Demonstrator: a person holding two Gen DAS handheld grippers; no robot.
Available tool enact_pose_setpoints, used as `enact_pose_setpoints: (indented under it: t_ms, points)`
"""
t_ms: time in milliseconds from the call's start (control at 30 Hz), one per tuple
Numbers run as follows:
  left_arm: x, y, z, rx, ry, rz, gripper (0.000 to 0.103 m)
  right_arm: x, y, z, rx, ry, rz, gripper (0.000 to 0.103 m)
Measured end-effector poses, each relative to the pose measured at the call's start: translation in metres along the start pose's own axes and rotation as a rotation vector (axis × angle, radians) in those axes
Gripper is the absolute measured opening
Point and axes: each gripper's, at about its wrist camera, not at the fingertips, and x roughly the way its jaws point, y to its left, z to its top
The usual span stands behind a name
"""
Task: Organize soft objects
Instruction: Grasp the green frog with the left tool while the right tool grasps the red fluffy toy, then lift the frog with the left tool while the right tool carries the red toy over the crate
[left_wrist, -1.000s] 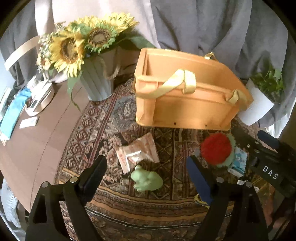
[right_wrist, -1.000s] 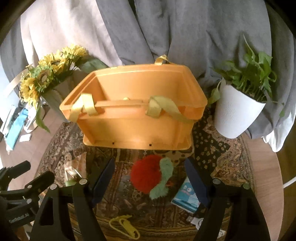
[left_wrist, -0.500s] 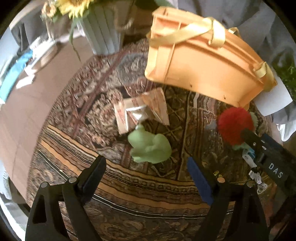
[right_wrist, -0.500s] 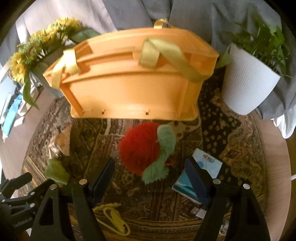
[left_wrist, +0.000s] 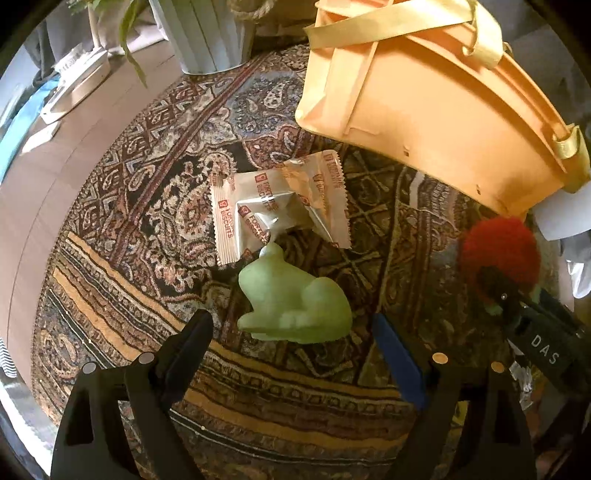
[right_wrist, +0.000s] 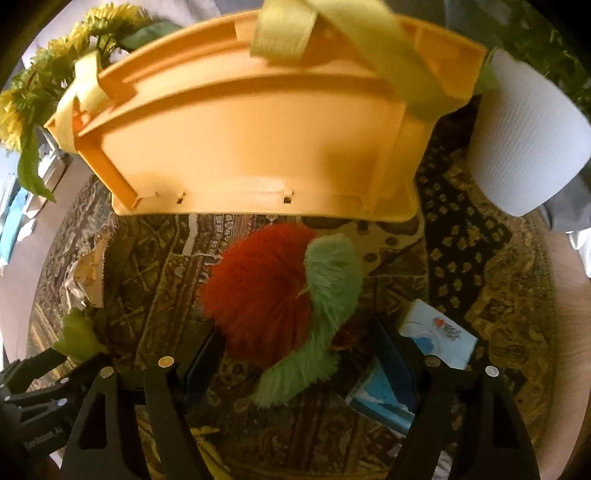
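A soft green frog toy lies on the patterned rug, just ahead of my open left gripper and between its fingers' line. A red fuzzy ball with a green fuzzy leaf lies in front of the orange crate; my open right gripper straddles its near side without closing on it. The red ball and the right gripper body also show at the right of the left wrist view. The frog shows at the left of the right wrist view.
Biscuit wrappers lie just beyond the frog. A white ribbed vase stands at the back left, a white plant pot at the right. A blue-and-white packet lies by the right finger. The orange crate has yellow straps.
Both grippers have moved forward and down toward the rug. The frog now lies close before the left fingers, and the red ball sits between the right fingers. Both stay open.
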Motion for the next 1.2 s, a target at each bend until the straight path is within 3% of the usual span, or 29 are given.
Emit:
enact_pose_setpoints:
  t_ms: [400,500,667,867,1200]
  points:
    - [0.023,0.006,0.020,-0.019,-0.017,0.004,0.062,0.024,0.002,0.012,-0.016,0.003,0.027,0.078]
    - [0.024,0.007,0.023,-0.010,-0.025,0.005,0.056,0.029,0.001,0.015,-0.024,-0.006,0.025,0.073]
    - [0.021,0.008,0.020,0.007,-0.033,0.000,0.054,0.026,0.001,0.011,-0.009,-0.016,0.031,0.051]
    - [0.005,0.002,0.003,0.026,-0.051,-0.008,0.054,0.021,0.000,0.006,-0.013,-0.031,0.053,0.035]
    - [-0.028,0.000,-0.004,0.063,-0.151,-0.025,0.054,-0.011,0.003,0.000,-0.025,-0.105,0.100,0.031]
